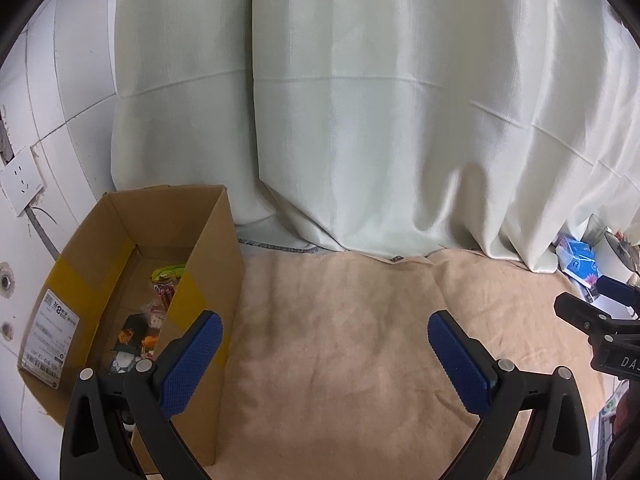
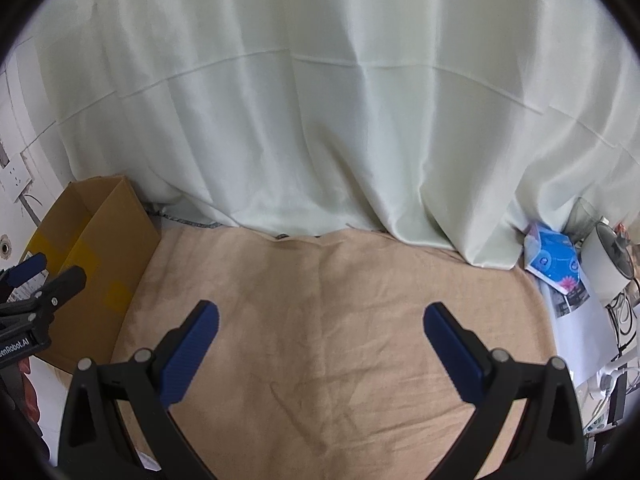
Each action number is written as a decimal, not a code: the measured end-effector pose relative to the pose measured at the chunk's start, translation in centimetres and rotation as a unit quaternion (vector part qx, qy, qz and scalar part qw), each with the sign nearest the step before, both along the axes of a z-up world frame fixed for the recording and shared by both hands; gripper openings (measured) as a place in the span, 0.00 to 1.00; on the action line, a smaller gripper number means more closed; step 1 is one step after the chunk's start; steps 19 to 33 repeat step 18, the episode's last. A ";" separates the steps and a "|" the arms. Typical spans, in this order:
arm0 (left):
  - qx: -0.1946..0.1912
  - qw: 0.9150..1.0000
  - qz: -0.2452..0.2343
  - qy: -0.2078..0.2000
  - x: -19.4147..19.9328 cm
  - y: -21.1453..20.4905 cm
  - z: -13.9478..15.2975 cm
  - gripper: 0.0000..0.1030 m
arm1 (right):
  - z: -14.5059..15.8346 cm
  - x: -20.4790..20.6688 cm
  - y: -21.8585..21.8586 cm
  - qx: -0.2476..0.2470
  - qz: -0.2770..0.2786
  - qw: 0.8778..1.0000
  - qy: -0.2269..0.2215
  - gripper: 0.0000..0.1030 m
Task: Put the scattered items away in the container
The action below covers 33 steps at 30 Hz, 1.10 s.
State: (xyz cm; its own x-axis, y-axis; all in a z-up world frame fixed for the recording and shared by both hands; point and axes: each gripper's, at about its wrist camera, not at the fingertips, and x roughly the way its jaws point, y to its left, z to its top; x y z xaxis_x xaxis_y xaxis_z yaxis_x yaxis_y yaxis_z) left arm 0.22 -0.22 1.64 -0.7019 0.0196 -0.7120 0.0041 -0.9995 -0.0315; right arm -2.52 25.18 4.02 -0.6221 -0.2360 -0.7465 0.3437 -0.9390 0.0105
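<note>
1. The left hand-held gripper (image 1: pixel 324 330) hovers above the beige cloth (image 1: pixel 340 340), its blue pads spread wide apart and holding nothing.
2. The right hand-held gripper (image 2: pixel 320 320) hangs over the same cloth, fingers likewise apart and empty.
3. The cardboard box (image 1: pixel 208 248) stands at the far left against the tiled wall (image 1: pixel 48 80), with snack packets (image 1: pixel 160 300) lying inside it.
4. A pale curtain (image 1: pixel 380 120) hangs behind; a blue tissue pack (image 2: pixel 554 260) lies far right.
</note>
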 end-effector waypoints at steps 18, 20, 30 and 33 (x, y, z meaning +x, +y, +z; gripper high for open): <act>0.004 1.000 0.003 -0.003 0.9 -0.6 0.0 1.00 | -0.1 0.5 0.0 -0.006 0.007 1.000 -0.003 1.00; 0.004 1.000 0.003 -0.003 0.9 -0.6 0.0 1.00 | -0.1 0.5 0.0 -0.006 0.007 1.000 -0.003 1.00; 0.004 1.000 0.003 -0.003 0.9 -0.6 0.0 1.00 | -0.1 0.5 0.0 -0.006 0.007 1.000 -0.003 1.00; 0.004 1.000 0.003 -0.003 0.9 -0.6 0.0 1.00 | -0.1 0.5 0.0 -0.006 0.007 1.000 -0.003 1.00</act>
